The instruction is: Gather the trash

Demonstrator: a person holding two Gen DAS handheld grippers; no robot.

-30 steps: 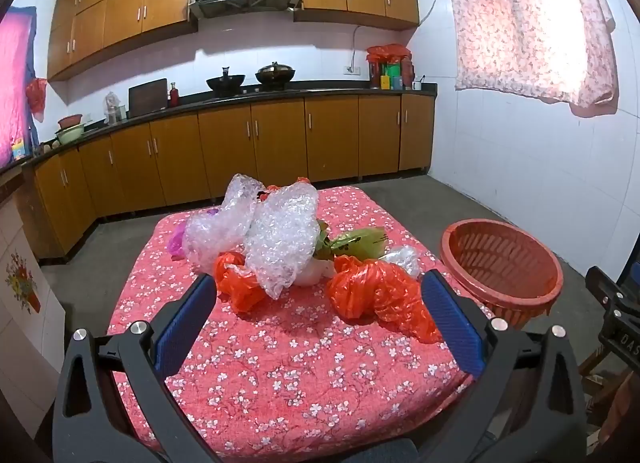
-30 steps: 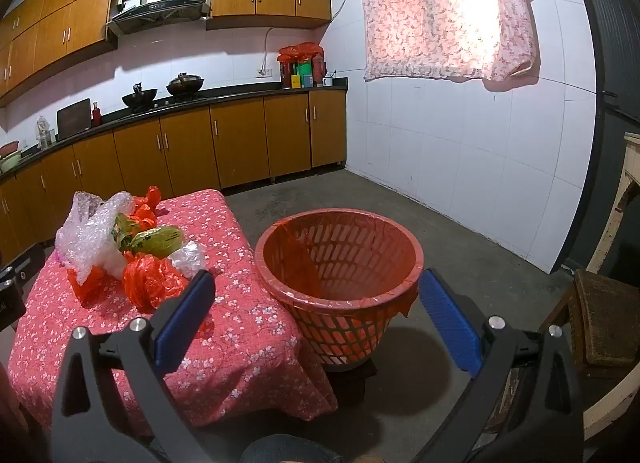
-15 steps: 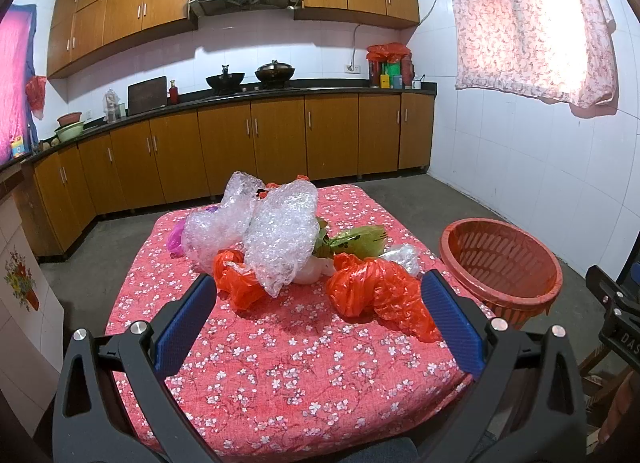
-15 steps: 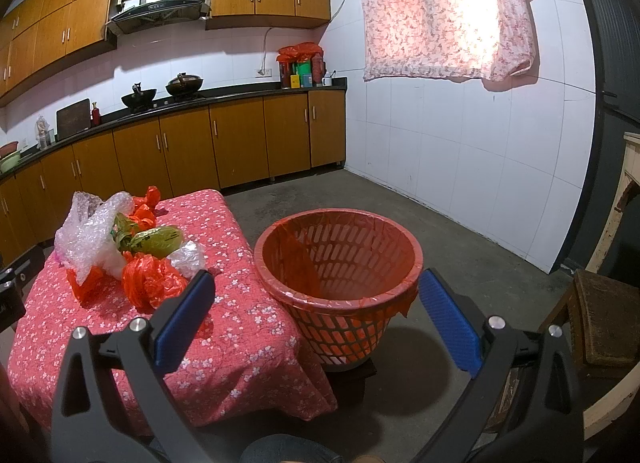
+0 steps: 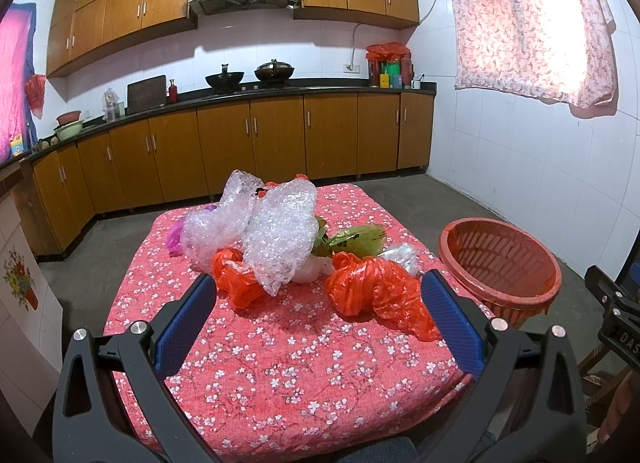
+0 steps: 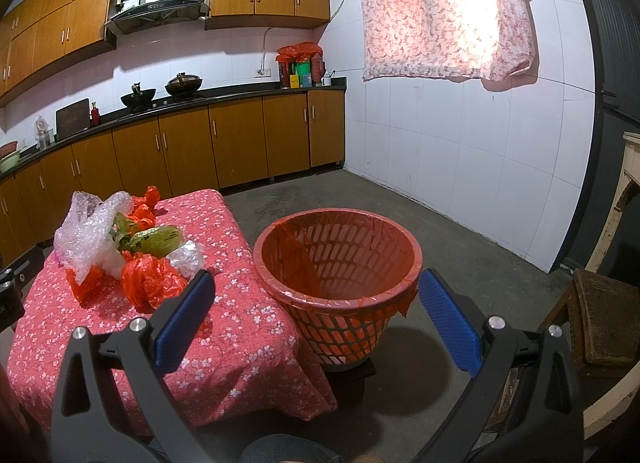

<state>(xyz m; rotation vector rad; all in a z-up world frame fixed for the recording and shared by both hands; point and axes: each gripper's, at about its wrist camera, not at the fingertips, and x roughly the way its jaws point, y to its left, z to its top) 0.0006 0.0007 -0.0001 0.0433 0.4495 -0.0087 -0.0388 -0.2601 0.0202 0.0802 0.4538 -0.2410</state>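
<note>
My right gripper hangs with its blue pads spread wide, gripping nothing, above the basket on the floor. The basket stands just beside the table. On the table's far part lie bubble wrap, a green bag and a red bag.

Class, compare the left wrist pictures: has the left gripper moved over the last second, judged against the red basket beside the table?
No. The left gripper keeps its place: the red basket and the table sit at the same spots in the view.
</note>
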